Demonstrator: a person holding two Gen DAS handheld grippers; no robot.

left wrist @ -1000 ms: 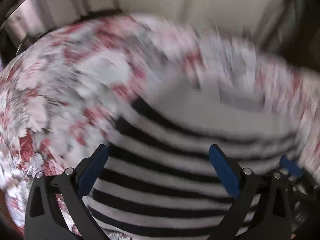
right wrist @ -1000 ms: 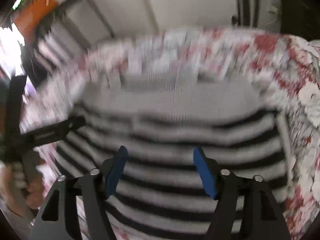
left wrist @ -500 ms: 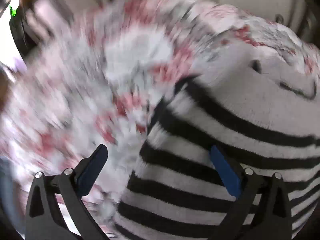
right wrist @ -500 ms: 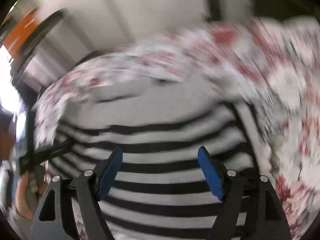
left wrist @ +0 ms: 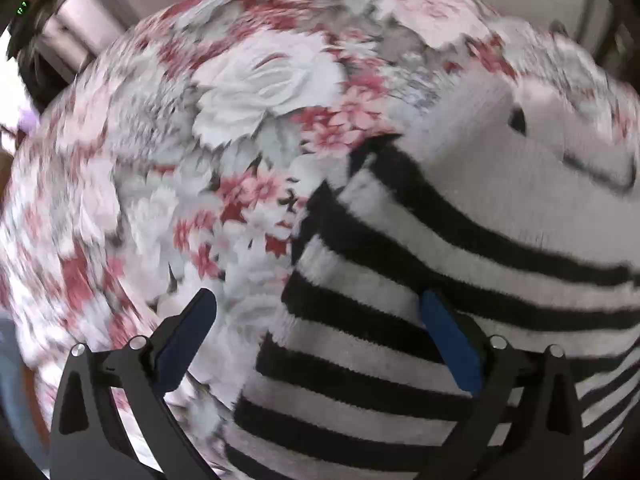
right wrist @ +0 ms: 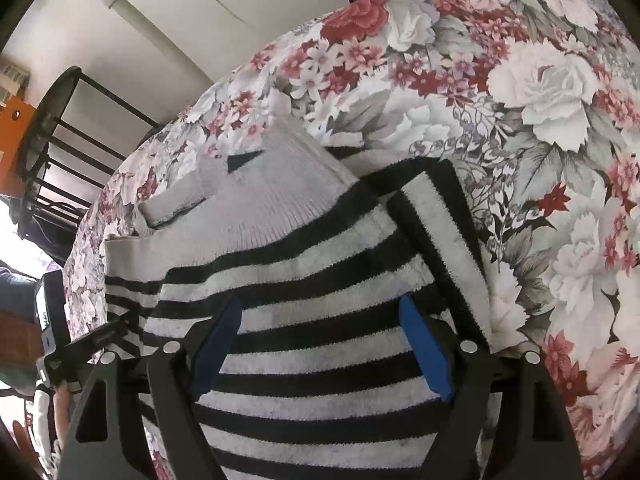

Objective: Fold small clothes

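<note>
A small black-and-white striped knit sweater [left wrist: 460,280] with a plain pale top part lies flat on a floral cloth [left wrist: 248,128]. My left gripper [left wrist: 320,332] is open, straddling the sweater's left edge, its right finger over the stripes and its left finger over the cloth. In the right wrist view the same sweater [right wrist: 304,280] lies with a striped sleeve [right wrist: 444,240] folded along its right side. My right gripper [right wrist: 320,340] is open and empty, low over the striped body. The left gripper also shows at the left edge of the right wrist view [right wrist: 92,340].
The floral cloth [right wrist: 540,120] covers the whole work surface and extends right and far. A black metal rack [right wrist: 60,132] and a pale wall [right wrist: 180,32] stand beyond the far edge. A person's arm [right wrist: 16,328] is at the far left.
Both grippers stayed open. The left view swung from centred on the stripes to the sweater's left edge. The right view shifted right, now showing the sweater's right side and the sleeve.
</note>
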